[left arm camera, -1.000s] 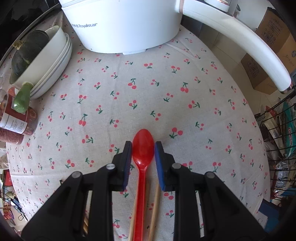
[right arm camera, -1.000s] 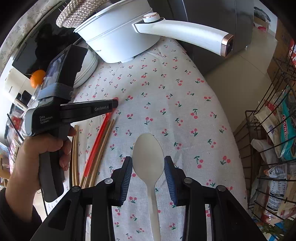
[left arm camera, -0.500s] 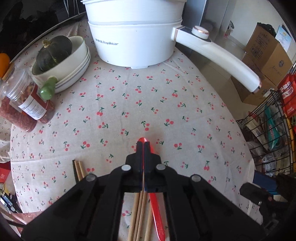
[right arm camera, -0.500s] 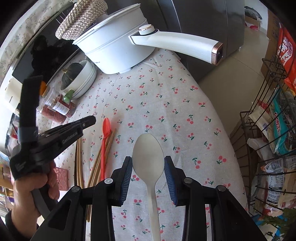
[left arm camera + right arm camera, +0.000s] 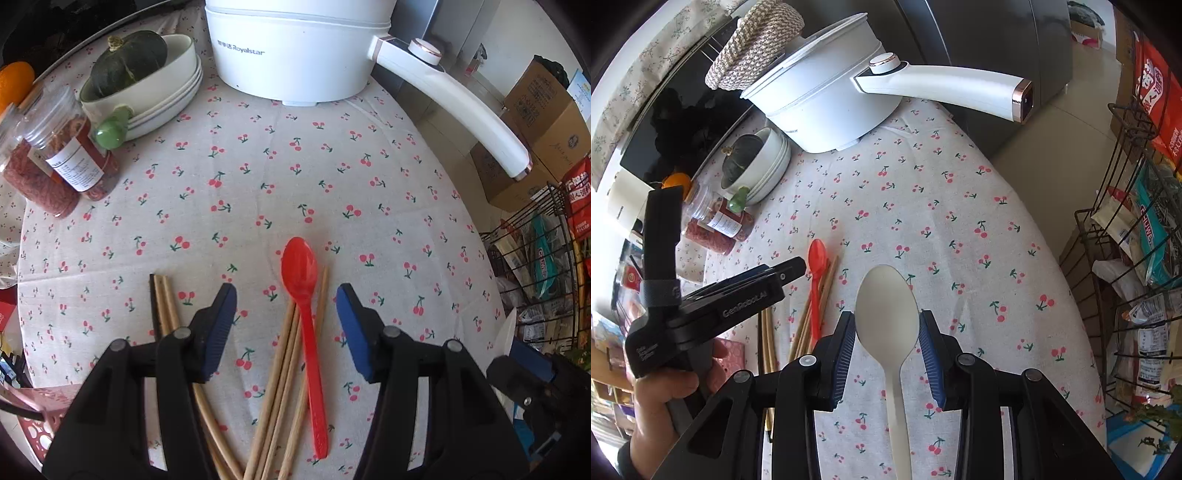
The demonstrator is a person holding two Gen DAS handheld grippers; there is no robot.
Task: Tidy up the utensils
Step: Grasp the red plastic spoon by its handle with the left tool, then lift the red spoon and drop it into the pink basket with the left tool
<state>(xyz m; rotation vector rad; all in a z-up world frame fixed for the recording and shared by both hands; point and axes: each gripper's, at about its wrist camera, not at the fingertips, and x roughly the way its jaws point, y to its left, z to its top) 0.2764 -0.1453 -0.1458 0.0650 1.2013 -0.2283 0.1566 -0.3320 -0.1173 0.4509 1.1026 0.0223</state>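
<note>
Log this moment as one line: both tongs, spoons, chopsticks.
left tongs: open, above red spoon | red spoon: on chopsticks | right tongs: shut on white spoon

Both views are bright with daylight and sharp at the centre. The fisheye lens bends straight lines toward the edges, and the corners fall to black. In the right wrist view the far left edge is washed out white, and the white pot (image 5: 827, 107) is evenly lit. Soft, faint shadows lie under the fingers (image 5: 218, 325) on the tablecloth (image 5: 258, 184).
</note>
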